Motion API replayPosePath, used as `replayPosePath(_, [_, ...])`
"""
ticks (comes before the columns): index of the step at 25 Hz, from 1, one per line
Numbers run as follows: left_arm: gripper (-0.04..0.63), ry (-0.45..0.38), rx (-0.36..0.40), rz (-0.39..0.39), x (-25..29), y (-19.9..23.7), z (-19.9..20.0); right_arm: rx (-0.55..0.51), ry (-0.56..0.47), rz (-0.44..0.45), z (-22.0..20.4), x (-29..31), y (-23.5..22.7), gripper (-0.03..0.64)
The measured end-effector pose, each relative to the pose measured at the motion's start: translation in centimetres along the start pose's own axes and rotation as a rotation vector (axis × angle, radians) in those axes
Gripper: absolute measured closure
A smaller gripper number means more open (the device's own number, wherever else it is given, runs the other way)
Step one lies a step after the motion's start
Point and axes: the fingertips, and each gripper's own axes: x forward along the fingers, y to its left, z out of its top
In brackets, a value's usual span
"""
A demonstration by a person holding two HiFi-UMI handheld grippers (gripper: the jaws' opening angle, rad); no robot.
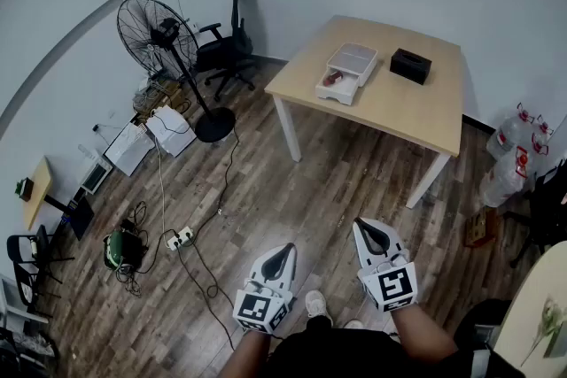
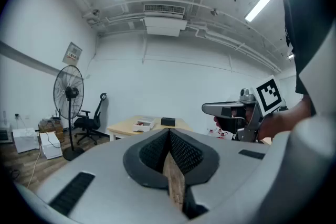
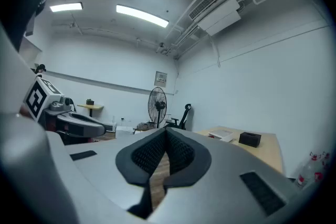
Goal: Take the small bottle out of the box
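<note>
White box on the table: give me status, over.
Both shut and empty, left gripper and right gripper short of the table. White box sits there, drawer out, red item inside. Power strip on the floor, left.

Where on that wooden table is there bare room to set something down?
The widest bare patch of the table lies between the black box and the near right edge. A smaller one is at the left corner, beside the white box. The gap between the two boxes is tight.
</note>
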Motion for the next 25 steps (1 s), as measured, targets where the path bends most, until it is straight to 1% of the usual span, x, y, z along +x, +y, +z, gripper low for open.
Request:
replayPosePath(3, [0.581, -0.009, 0.003, 0.005, 0.1, -0.7, 0.4, 0.005, -0.048, -0.004, 1.3, -0.2, -0.2, 0.606])
replayPosePath(8, [0.581, -0.019, 0.008, 0.006, 0.3, -1.3, 0.7, 0.031, -0.038, 0.008, 1.1, -0.6, -0.5, 0.606])
replayPosePath(10, [0.581, -0.024, 0.010, 0.005, 0.7, -1.2, 0.8, 0.051, -0.083, 0.036, 1.7, -0.6, -0.4, 0.606])
replayPosePath(12, [0.581, -0.026, 0.009, 0.001, 1.1, -0.9, 1.0, 0.073, -0.152, 0.063, 2.6, -0.5, -0.3, 0.606])
replayPosePath(15, [0.581, -0.028, 0.008, -0.007, 1.8, -0.1, 1.2, 0.087, -0.221, 0.061, 3.8, -0.2, -0.6, 0.604])
replayPosePath(17, [0.581, -0.034, 0.002, -0.009, 2.2, 0.7, 1.4, 0.097, -0.227, 0.029, 4.0, 0.5, -1.2, 0.604])
replayPosePath(20, [0.581, -0.038, -0.012, -0.011, 2.8, 2.2, 1.4, 0.108, -0.205, -0.015, 3.6, 2.3, -2.0, 0.604])
replayPosePath(23, [0.581, -0.041, -0.013, -0.022, 3.5, 3.9, 1.6, 0.099, -0.197, -0.031, 3.5, 4.0, -2.3, 0.603])
replayPosePath(24, [0.581, -0.043, -0.010, -0.025, 3.6, 4.5, 1.7, 0.093, -0.197, -0.030, 3.4, 4.5, -2.2, 0.593])
replayPosePath(25, [0.582, -0.044, -0.008, -0.027, 3.8, 5.1, 1.8, 0.084, -0.195, -0.031, 3.3, 5.0, -2.1, 0.567])
